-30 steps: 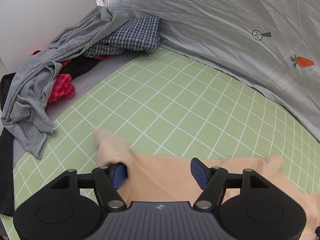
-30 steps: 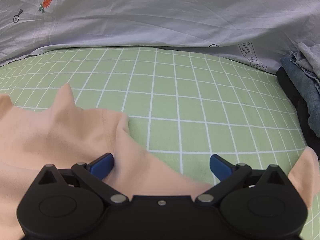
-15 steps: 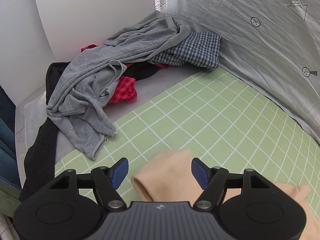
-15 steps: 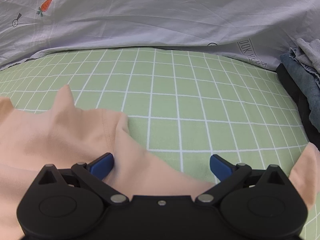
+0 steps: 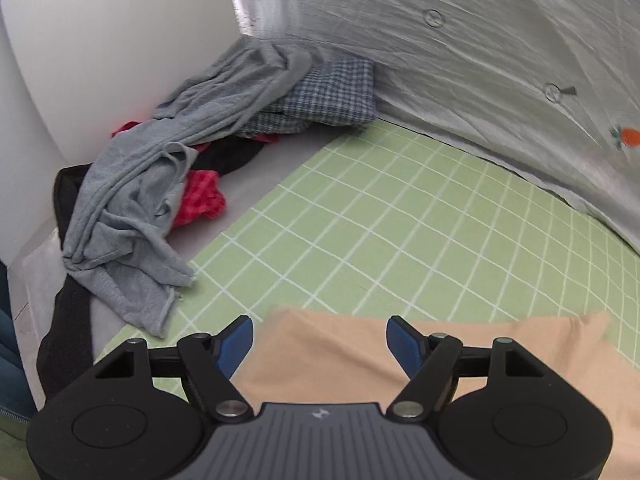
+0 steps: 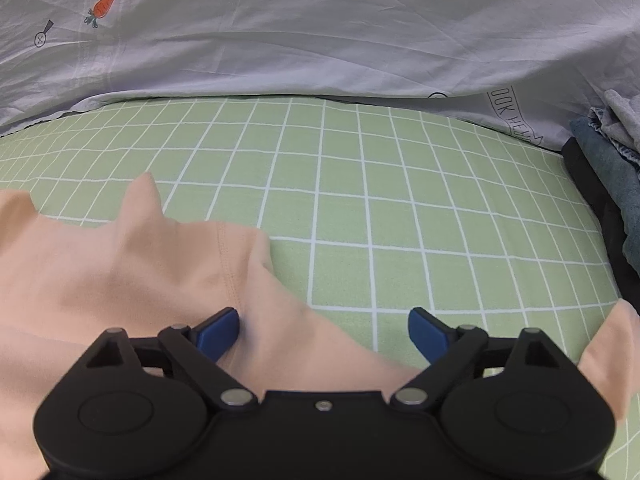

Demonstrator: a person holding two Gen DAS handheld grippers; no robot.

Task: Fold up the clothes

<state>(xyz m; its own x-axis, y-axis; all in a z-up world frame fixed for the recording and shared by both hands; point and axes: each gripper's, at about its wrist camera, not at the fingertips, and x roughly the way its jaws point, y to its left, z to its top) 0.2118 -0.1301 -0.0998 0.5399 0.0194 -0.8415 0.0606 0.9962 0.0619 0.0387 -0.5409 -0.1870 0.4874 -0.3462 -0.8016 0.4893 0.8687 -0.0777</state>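
Note:
A peach garment lies rumpled on the green checked sheet. In the left wrist view its folded edge sits between the blue fingertips of my left gripper. The jaws are opening and neither pad presses on the cloth. In the right wrist view the same peach garment spreads to the left, with a stitched hem ridge near the left pad. My right gripper hovers over a fold of it. Its jaws are closing; the left fingertip touches the fabric, while the right one stands over bare sheet.
A heap of clothes fills the left corner by the white wall: a grey garment, a blue checked shirt, red checked cloth and black cloth. A pale carrot-print sheet rises behind. Denim and dark clothes are stacked at the right.
The left view swung left toward the clothes heap, then part of the way back; its left pad has come off the peach cloth. The right jaws have narrowed while that view held still.

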